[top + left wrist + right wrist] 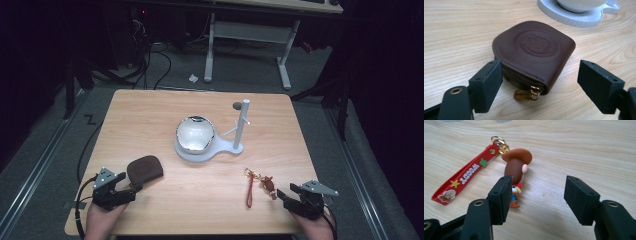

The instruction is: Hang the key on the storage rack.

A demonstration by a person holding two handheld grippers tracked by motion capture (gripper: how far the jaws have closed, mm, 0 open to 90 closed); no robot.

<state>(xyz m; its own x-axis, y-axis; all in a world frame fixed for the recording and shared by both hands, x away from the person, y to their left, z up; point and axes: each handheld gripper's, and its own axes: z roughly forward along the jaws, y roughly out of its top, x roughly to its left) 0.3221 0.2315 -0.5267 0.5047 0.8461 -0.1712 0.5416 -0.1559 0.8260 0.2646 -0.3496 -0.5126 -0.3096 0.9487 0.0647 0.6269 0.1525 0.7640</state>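
On the desk: I am watching a light wooden desk (165, 107) carrying a brown pouch, a keychain and a white stand holding a bowl.
Left claw: my left claw (129, 192) is sitting with jaws apart, straddling the near zipper edge of the pouch — not touching it as far as I can tell.
Pouch: the brown leather coin pouch (534, 51) is lying flat near the front left corner, embossed seal up, brass zipper pull (527, 94) pointing toward me.
Pouch handling: I am judging it soft, light and slightly yielding; taking it across the zipper corner looks safest, since the smooth flap may be slipping.
Right claw: my right claw (283, 194) is also standing wide, empty.
Keychain: the cowboy figure (516, 173) is lying just beside one jaw, its red strap (465, 178) trailing away, rings at the far end.
Keychain handling: rubbery, light, floppy at the strap — I am favouring the firm body of the figure.
Stand: the white stand (220, 148) with its shiny bowl (195, 134) is sitting mid-desk, well apart from both claws.
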